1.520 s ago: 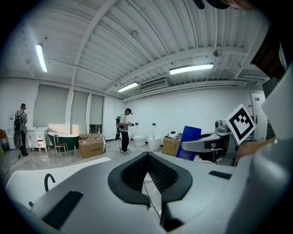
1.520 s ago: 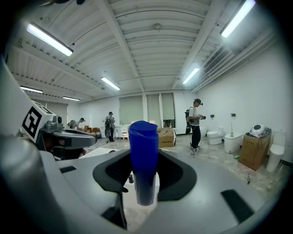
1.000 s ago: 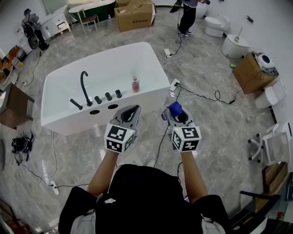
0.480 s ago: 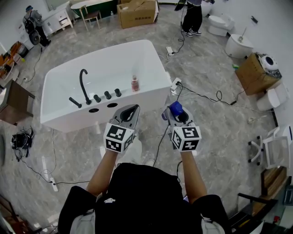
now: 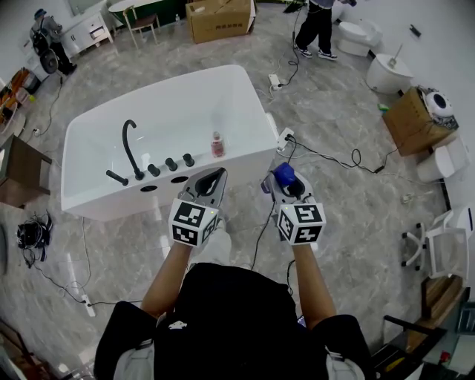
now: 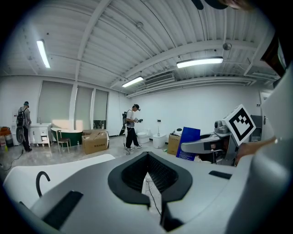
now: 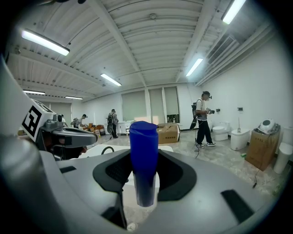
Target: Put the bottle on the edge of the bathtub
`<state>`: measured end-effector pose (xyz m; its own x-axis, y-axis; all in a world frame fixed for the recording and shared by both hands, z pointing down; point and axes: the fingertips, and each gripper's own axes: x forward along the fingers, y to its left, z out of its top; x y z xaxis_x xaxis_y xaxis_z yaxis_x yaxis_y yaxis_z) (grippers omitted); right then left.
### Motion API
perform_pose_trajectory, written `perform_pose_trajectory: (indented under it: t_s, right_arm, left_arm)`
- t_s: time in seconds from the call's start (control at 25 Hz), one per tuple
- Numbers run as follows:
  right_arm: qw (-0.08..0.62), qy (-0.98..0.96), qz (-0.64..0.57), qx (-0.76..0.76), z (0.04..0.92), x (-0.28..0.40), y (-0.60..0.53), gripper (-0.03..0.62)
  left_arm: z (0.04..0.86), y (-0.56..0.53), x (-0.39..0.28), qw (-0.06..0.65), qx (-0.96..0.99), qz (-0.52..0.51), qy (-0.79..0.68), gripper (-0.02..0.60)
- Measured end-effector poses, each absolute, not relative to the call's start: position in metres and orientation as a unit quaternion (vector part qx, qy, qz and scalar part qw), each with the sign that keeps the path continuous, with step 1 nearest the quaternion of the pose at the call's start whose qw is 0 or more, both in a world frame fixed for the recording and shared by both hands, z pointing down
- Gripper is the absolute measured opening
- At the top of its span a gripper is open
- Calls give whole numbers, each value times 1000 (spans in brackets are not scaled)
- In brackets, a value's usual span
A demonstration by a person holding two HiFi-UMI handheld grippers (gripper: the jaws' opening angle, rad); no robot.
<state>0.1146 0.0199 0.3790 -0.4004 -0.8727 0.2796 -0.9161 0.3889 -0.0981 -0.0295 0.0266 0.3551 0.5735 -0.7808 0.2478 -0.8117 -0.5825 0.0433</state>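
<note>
Closest to me, the person in a black top holds both arms out in front, 1 gripper in each hand, each with its marker cube (image 5: 191,223) facing up. The right gripper (image 5: 286,182) pinches a blue bottle (image 7: 143,160) between its widely spread jaws. The bottle stands upright, its cap poking above the dark pads. It is held in the air above the grey marble floor (image 5: 349,215), just short of the bathtub's near right corner and not touching it. Beside it, the left gripper (image 5: 217,178) carries nothing: its curved jaws meet at the tips, and only floor and a cable show through the teardrop gap behind them.

Just beyond the grippers stands the white bathtub (image 5: 245,82). On its near edge rises a black arched faucet (image 5: 128,145), with 3 black knobs (image 5: 171,163) in a row to its right. At the right end of that row, a small pink bottle (image 5: 217,145) stands upright. 2 dark oval holes (image 5: 163,183) sit below the knobs on the same edge.

To the right of the tub, a black cable (image 5: 334,159) loops across the floor from a white socket block (image 5: 283,138) at the tub's corner. Further right sits an open cardboard box (image 5: 408,119).

At the far side of the room, a larger cardboard box (image 5: 219,18) rests on the floor. A second person (image 5: 315,26) stands near 2 white toilets (image 5: 355,37). Another figure (image 5: 44,37) stands at the far left by a white cabinet (image 5: 85,31).
</note>
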Motion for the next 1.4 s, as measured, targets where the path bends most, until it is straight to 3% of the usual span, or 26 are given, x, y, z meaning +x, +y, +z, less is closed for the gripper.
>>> perform_pose_trajectory:
  t_s: [0.8,1.4]
  right_arm:
    - [107,-802,147,570,387,77,-172,160]
    - [126,-776,179,592,428,52,-227,160]
  left_arm:
    - [361,-185,-57,98,903,113,-403,14]
    - [407,-245,-73,127,915,142,-355,14]
